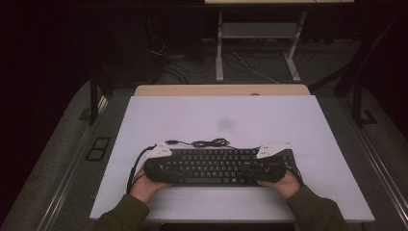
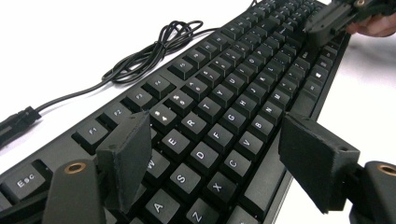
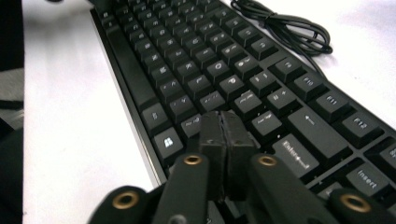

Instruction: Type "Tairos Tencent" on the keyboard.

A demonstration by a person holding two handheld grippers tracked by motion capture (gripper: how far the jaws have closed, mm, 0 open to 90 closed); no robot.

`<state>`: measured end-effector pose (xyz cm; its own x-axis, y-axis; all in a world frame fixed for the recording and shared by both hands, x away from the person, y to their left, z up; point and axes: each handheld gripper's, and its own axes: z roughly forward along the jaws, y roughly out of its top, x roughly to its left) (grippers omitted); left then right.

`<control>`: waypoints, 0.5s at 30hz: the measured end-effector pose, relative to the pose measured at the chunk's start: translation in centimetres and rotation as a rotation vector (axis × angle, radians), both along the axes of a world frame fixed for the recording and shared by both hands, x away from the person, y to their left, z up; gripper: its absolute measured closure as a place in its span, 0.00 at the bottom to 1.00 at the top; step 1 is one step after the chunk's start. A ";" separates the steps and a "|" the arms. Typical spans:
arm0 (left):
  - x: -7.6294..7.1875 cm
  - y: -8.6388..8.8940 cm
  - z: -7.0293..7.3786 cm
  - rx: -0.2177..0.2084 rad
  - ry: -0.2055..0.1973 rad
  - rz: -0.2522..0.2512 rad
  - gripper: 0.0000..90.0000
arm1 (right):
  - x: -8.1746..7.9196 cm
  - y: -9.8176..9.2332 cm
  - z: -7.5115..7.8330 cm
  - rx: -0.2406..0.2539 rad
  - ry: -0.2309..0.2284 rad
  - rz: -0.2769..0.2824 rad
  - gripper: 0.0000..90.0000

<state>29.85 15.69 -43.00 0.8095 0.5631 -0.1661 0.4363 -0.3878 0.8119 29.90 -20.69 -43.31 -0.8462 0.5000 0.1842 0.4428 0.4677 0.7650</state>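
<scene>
A black keyboard (image 1: 216,166) lies near the front of the white tabletop, its coiled cable (image 1: 207,143) just behind it. My left gripper (image 1: 161,171) hovers at the keyboard's left end. In the left gripper view its jaws (image 2: 219,154) stand open, one pad (image 2: 126,154) over the Q and W keys, the other past the front edge, touching nothing. My right gripper (image 1: 265,171) is at the right end. In the right gripper view its pads (image 3: 224,126) are pressed together with nothing between them, just above the keys (image 3: 210,70) near Enter.
The white tabletop (image 1: 240,115) stretches wide behind and to both sides of the keyboard. A wooden strip (image 1: 221,90) runs along its far edge. Beyond stand a desk frame (image 1: 260,43) and floor cables. The cable's plug (image 2: 16,123) lies left of the keyboard.
</scene>
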 end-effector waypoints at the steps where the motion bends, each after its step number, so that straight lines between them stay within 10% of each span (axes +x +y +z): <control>1: 0.0 0.0 0.0 -0.004 0.001 0.003 0.27 | 0.1 0.1 0.1 0.008 0.003 -0.005 0.92; 15: -0.1 0.2 0.2 -0.007 -0.018 0.006 0.27 | 1.7 1.1 0.6 0.076 0.001 -0.036 0.53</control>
